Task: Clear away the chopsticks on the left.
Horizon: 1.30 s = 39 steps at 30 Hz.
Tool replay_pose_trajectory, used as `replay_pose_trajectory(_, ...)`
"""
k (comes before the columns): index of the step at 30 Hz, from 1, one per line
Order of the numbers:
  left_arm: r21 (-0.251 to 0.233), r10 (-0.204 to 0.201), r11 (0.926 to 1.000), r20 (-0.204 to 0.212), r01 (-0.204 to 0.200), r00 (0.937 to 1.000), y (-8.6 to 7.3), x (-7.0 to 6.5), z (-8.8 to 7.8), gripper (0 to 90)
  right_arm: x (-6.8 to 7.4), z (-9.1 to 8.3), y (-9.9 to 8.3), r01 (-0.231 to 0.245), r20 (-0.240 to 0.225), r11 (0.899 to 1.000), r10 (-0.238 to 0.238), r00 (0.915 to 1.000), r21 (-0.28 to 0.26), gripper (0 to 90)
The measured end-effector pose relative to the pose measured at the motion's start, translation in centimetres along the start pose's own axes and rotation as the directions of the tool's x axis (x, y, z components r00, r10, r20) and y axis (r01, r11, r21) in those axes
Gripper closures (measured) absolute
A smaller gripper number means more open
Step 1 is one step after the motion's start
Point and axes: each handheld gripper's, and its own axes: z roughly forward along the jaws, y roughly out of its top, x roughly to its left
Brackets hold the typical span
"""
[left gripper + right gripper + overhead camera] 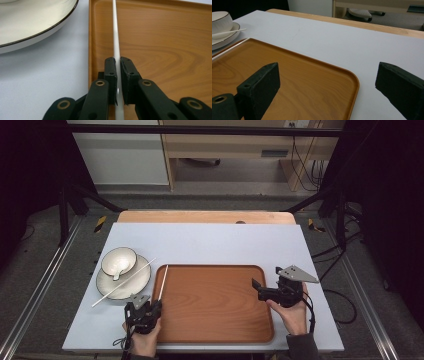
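Observation:
A brown wooden tray [210, 302] lies in the middle of the pale mat. My left gripper [157, 303] stands at the tray's near left corner, shut on a white chopstick [163, 280] that runs along the tray's left rim. Seen from the left gripper view, the chopstick [115, 30] is pinched between the two black pads of the left gripper [118, 63], over the tray [162, 37]. A second white chopstick [125, 284] lies across a white plate [135, 282] that holds a bowl [119, 259]. My right gripper [266, 277] hovers open over the tray's right edge; between its fingers [262, 82] is nothing but the tray corner [347, 82].
A spoon [119, 271] rests in the bowl. The mat [210, 242] covers a wooden table whose far edge [205, 216] shows behind it. Black frame posts stand at both far corners. Cables lie on the floor at the right.

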Motion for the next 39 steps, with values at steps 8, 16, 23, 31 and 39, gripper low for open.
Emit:
replay_pose_trajectory(8,0.004,0.005,1.0000,0.000,-0.005,1.0000,0.1,-0.1,0.1,79.8,0.0,0.0,0.0,-0.001,0.001,1.000,0.001,1.0000,-0.001,5.9)
replay_pose_trajectory(16,-0.023,0.027,0.9994,0.054,-0.025,0.9982,0.5,0.3,-0.4,69.8,-0.1,-0.1,0.0,-0.004,0.006,1.000,0.004,1.0000,-0.006,5.9)
replay_pose_trajectory(23,-0.099,0.088,0.9921,0.116,-0.077,0.9894,2.3,1.6,-2.0,57.0,-0.1,-0.3,0.1,-0.012,0.005,1.000,0.012,0.9999,-0.015,5.9)
replay_pose_trajectory(31,-0.133,0.205,0.9734,0.142,-0.187,0.9683,4.0,2.8,-2.5,39.5,-0.1,-0.3,0.1,-0.013,0.006,1.000,0.013,0.9999,-0.014,5.9)
replay_pose_trajectory(39,-0.131,0.248,0.9660,0.222,-0.223,0.9430,5.0,4.4,-2.6,32.0,-0.2,-0.3,0.1,-0.011,0.006,1.000,0.011,0.9999,-0.016,5.9)
